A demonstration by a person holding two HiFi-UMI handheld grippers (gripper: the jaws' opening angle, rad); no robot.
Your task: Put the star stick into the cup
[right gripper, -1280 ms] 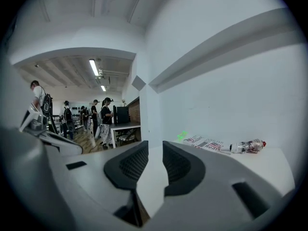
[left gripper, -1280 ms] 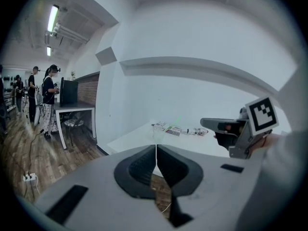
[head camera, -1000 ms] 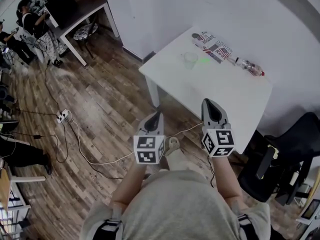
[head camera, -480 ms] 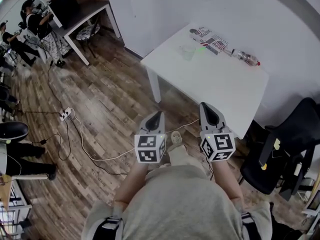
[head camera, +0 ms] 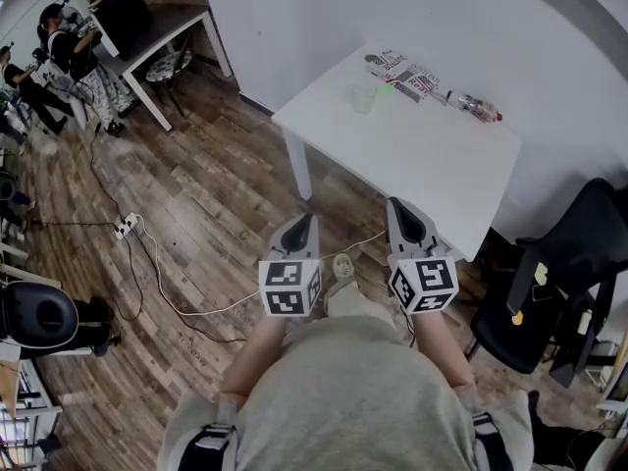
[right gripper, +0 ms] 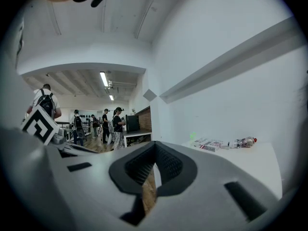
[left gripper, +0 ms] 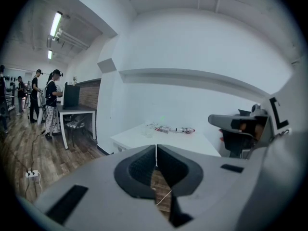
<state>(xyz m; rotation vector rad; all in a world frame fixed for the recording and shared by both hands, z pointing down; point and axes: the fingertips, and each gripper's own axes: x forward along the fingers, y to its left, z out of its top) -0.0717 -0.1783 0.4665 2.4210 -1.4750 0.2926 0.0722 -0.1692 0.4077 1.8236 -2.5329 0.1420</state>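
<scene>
Table (head camera: 422,155) shifted up-frame, cup (head camera: 363,97) on it (contents unclear), left tool (head camera: 304,222), right tool (head camera: 399,204) closed, empty.

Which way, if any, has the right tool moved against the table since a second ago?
Yes, it drew back. The right tool overlapped the near edge of the table earlier; now its tip barely reaches that edge.

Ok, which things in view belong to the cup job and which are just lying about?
Job: clear cup on the white table; left hand-held gripper and right hand-held gripper, both shut, empty. The star stick can't be picked out.

Lying about: printed packets and a clear bottle-like item at the table's far edge; black chair; power strip.
</scene>
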